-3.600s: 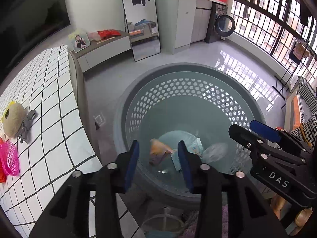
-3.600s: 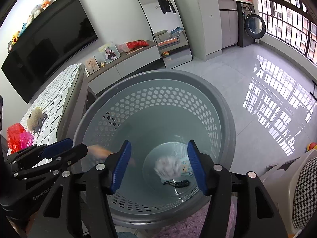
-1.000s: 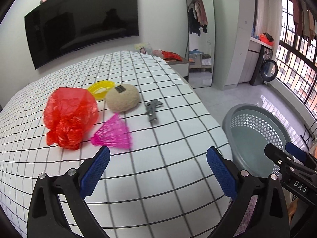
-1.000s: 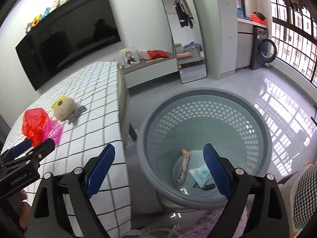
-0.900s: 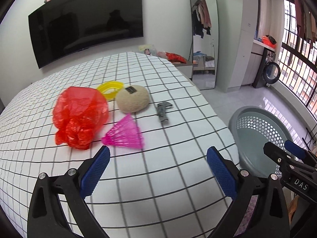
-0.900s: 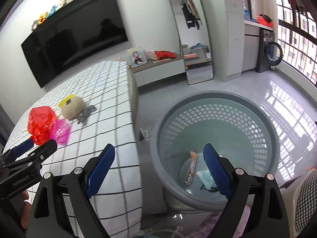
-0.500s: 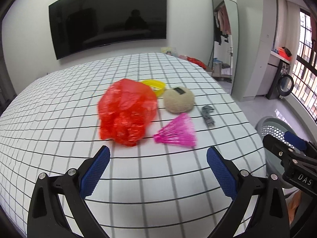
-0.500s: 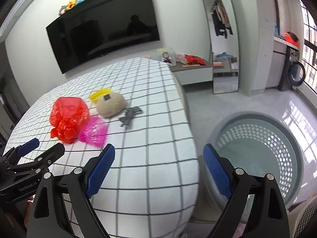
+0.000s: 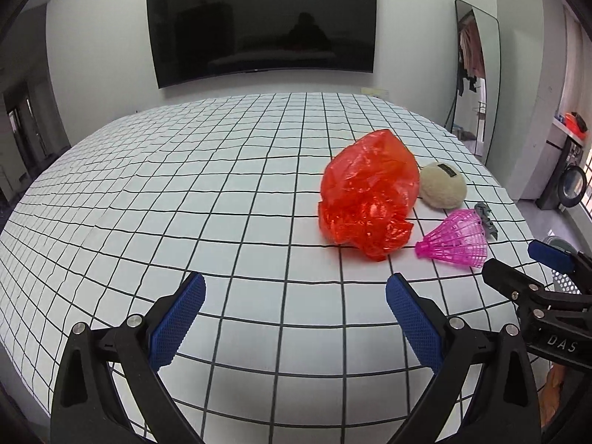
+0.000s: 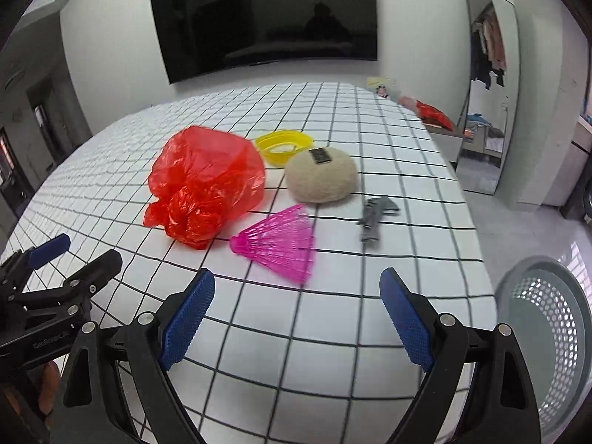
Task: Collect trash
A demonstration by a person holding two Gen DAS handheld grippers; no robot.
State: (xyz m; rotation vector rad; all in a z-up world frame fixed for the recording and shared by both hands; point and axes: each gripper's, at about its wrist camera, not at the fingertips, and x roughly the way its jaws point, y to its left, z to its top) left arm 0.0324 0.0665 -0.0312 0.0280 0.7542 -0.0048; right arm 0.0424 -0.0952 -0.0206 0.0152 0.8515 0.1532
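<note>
Now we are hovering both grippers, left gripper and right gripper, jaws spread wide and empty, over the checkered bed. Red plastic bag and pink shuttlecock are lying ahead; next, we judge, descending onto one, then carrying it to the basket.

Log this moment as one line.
phase: approach | left gripper: open, empty | right gripper: open, empty | on bed: red bag, shuttlecock | basket: right, on floor
</note>
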